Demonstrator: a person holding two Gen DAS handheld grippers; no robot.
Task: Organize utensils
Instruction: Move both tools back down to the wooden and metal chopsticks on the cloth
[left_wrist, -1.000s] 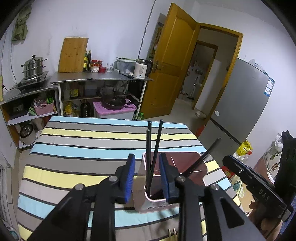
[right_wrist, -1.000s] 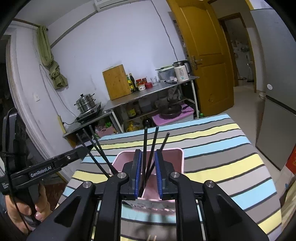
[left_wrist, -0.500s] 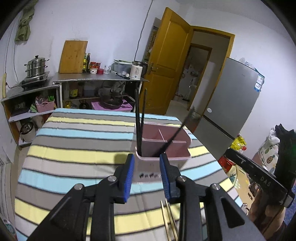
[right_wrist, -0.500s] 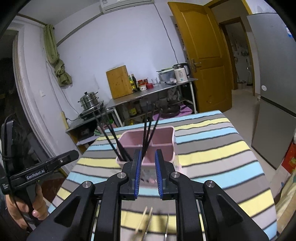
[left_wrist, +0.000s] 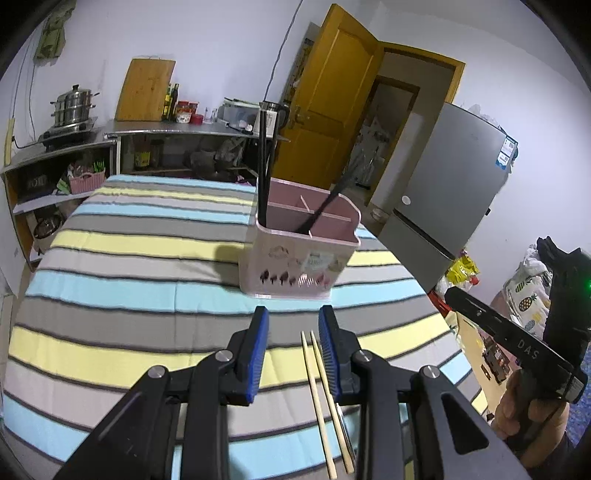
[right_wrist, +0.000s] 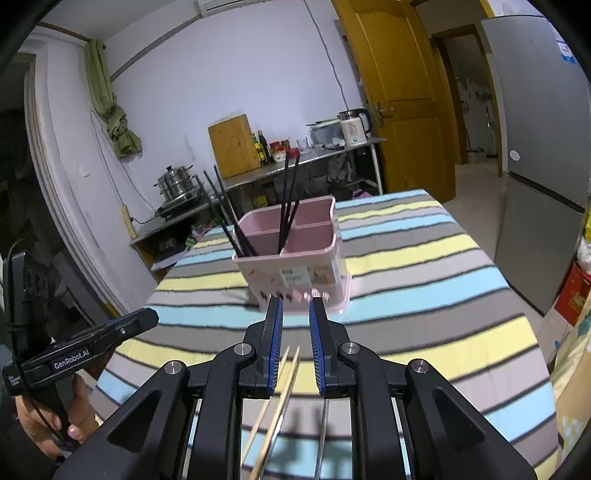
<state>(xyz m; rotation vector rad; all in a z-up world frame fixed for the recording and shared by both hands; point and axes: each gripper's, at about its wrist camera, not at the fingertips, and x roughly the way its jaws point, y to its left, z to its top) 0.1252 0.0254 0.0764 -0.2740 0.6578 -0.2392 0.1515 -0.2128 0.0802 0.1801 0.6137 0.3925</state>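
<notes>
Left wrist: pink caddy (left_wrist: 303, 254) (3 compartments) w/ black chopsticks (left_wrist: 263, 166).

Both tools point forward and tilt downward, side by side. The left tool (left_wrist: 290, 334) has its blue-padded jaws parted, gripping nothing. The right tool (right_wrist: 295, 325) has its jaws set narrower, also empty. A hand (left_wrist: 532, 417) grips each handle from below.

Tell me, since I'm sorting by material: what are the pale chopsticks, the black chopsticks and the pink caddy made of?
Pale chopsticks: likely bamboo or wood, judging by the matte tan colour. Black chopsticks: probably plastic or lacquered, uniformly dark; hard to tell. Pink caddy: moulded plastic, with a smooth, slightly glossy wall, thin dividers and printed decals.
</notes>
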